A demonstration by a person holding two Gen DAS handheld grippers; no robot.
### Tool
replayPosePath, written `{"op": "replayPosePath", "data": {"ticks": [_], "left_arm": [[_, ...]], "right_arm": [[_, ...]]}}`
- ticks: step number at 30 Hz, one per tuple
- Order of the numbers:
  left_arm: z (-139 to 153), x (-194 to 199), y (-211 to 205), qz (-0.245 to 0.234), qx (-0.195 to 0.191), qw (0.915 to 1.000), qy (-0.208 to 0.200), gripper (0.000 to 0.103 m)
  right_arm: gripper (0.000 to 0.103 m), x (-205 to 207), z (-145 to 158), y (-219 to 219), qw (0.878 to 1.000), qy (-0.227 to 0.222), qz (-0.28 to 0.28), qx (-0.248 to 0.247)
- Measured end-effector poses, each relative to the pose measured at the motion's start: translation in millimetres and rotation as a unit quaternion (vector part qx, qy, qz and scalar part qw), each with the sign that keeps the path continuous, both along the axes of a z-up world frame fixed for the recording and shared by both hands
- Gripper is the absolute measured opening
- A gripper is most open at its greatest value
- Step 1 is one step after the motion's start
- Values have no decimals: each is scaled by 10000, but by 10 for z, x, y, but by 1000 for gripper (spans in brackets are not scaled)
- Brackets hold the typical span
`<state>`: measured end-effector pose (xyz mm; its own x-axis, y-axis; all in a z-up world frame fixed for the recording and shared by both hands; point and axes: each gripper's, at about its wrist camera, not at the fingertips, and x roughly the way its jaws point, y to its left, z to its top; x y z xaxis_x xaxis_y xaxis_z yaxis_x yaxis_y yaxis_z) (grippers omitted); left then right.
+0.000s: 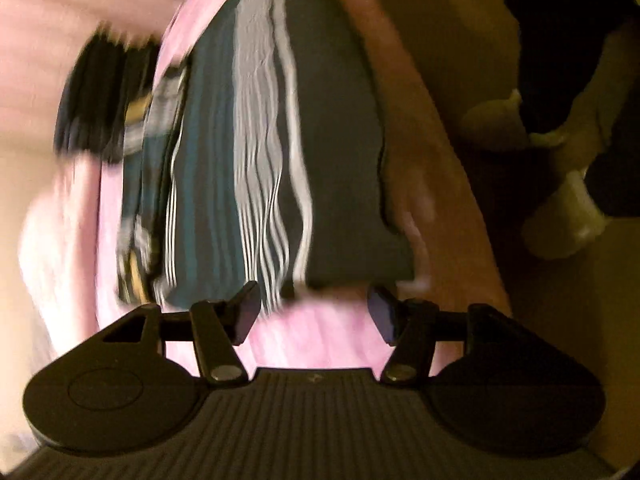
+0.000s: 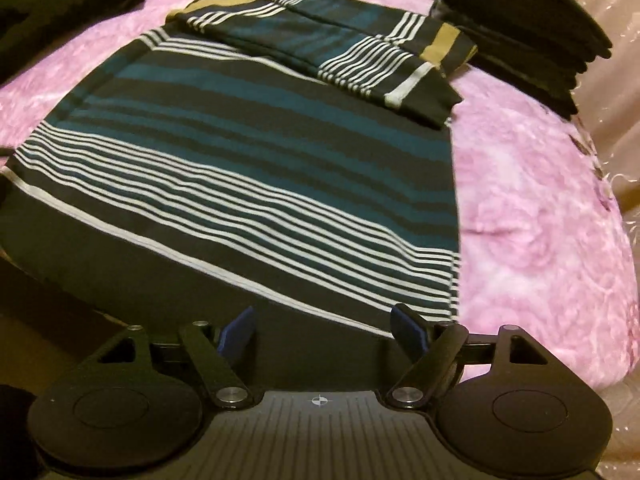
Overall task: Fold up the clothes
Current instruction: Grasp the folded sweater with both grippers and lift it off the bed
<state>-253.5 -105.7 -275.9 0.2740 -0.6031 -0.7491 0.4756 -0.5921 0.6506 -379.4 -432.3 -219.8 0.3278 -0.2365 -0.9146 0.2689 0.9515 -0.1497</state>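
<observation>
A striped shirt (image 2: 248, 152), black with teal, white and tan bands, lies flat on the pink bedspread (image 2: 528, 200), its sleeves folded across the top. My right gripper (image 2: 324, 328) is open and empty just above the shirt's near hem. In the blurred left wrist view the same shirt (image 1: 264, 152) runs away from me, and my left gripper (image 1: 312, 312) is open and empty over the pink bedspread (image 1: 312, 340) at the shirt's near edge.
A stack of folded dark clothes (image 2: 524, 36) sits at the far right of the bed. A loose black garment (image 2: 60, 4) lies at the far left; a dark pile also shows in the left wrist view (image 1: 100, 112). The bed edge and floor (image 1: 500, 60) are to the right there.
</observation>
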Motion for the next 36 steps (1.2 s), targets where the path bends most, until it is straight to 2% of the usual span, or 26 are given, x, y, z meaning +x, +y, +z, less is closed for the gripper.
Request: {"op": "replayPosePath", "data": {"ticks": [1, 2, 3, 4, 5, 7, 8, 9, 10, 11, 14, 16, 17, 20, 22, 26, 27, 29, 34, 36], "left_arm": [[-14, -22, -12, -289, 13, 9996, 5, 54], [-28, -44, -24, -577, 26, 9983, 10, 48], [-3, -33, -75, -698, 135, 9973, 178, 36], [72, -65, -88, -657, 270, 9965, 448, 26], [158, -42, -152, -473, 294, 9958, 722, 10], [367, 53, -317, 119, 220, 9911, 1304, 5], [486, 152, -420, 605, 163, 9844, 1644, 5], [604, 256, -525, 1100, 113, 9739, 1983, 5], [721, 361, -629, 1592, 62, 9597, 2315, 5], [819, 463, -707, 1954, -18, 9476, 2526, 5], [1030, 712, -898, 2641, -218, 9188, 2925, 5], [1094, 786, -984, 2791, -253, 9126, 2976, 5], [1103, 801, -1028, 2797, -240, 9126, 2973, 5], [1114, 815, -1097, 2760, -178, 9147, 2947, 5], [1120, 808, -1081, 2740, -142, 9153, 2950, 5], [1173, 829, -927, 2762, -79, 9131, 2998, 5], [1164, 823, -902, 2776, -60, 9120, 3019, 5], [1133, 813, -863, 2808, -22, 9096, 3062, 5], [1032, 741, -808, 2849, 48, 9074, 3088, 5], [1011, 706, -789, 2835, 74, 9091, 3051, 5]], "right_arm": [[78, -30, 21, -17, 10000, -17, -9, -45], [78, -60, 43, -36, 10000, -26, -11, -80], [78, -84, 67, -11, 9999, -55, 103, -127], [78, -106, 91, 29, 9995, -91, 255, -179], [78, -128, 115, 68, 9988, -127, 407, -230], [78, -159, 163, 198, 9958, -257, 832, -296], [78, -165, 187, 306, 9923, -370, 1145, -297], [81, -159, 203, 432, 9876, -490, 1467, -289], [90, -146, 207, 569, 9817, -619, 1778, -294], [93, -116, 200, 709, 9753, -766, 2047, -324], [94, 39, 118, 1092, 9577, -1100, 2630, -384], [94, 165, 4, 1260, 9519, -1209, 2762, -553], [94, 233, -62, 1319, 9506, -1240, 2765, -673], [90, 331, -260, 1225, 9579, -1093, 2469, -972], [62, 302, -374, 1038, 9634, -830, 2275, -1148], [56, -80, -518, 653, 9575, -233, 2330, -1681], [49, -194, -546, 551, 9550, -60, 2373, -1778], [44, -381, -600, 364, 9503, 241, 2437, -1922], [1, -445, -628, 179, 9409, 516, 2714, -1956], [1, -372, -557, 168, 9391, 541, 2794, -1924]]}}
